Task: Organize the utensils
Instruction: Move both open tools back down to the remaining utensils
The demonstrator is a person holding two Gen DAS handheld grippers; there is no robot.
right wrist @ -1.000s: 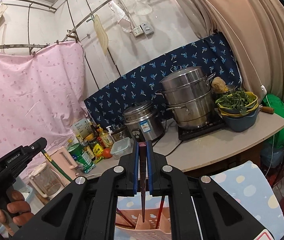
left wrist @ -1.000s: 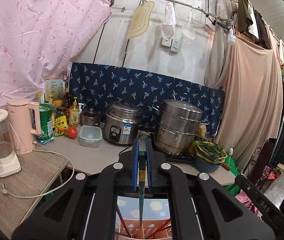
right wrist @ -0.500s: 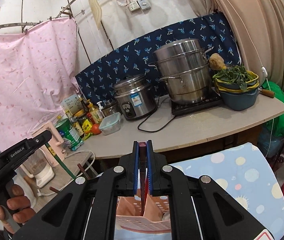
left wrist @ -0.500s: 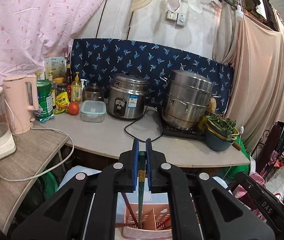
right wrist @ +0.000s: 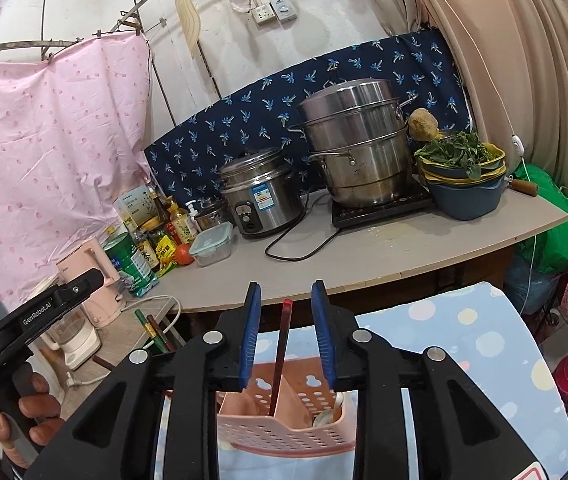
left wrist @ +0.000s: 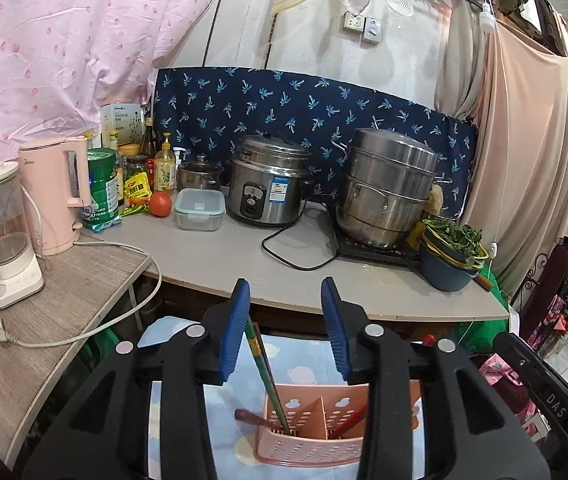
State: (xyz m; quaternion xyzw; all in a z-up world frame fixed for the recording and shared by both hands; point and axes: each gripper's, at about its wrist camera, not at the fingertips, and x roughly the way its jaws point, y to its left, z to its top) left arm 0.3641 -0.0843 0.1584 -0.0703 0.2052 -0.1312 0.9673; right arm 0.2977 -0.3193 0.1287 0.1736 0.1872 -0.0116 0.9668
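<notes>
Green chopstick (left wrist: 266, 376): stands in pink caddy (left wrist: 311, 446), leaning at left gripper's (left wrist: 285, 326) pad, seemingly loose. Red chopstick (right wrist: 280, 356): free between right gripper's (right wrist: 285, 334) jaws. Both grippers just opened.

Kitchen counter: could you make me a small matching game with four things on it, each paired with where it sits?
Things:
1. tomato
2. steamer pot
3. leafy greens
4. pink kettle

Places:
A. in the stacked bowls at the right end
B. next to the blender
C. beside the clear lidded container
D. on the black cooktop

Pairs: 1-C, 2-D, 3-A, 4-B
</notes>
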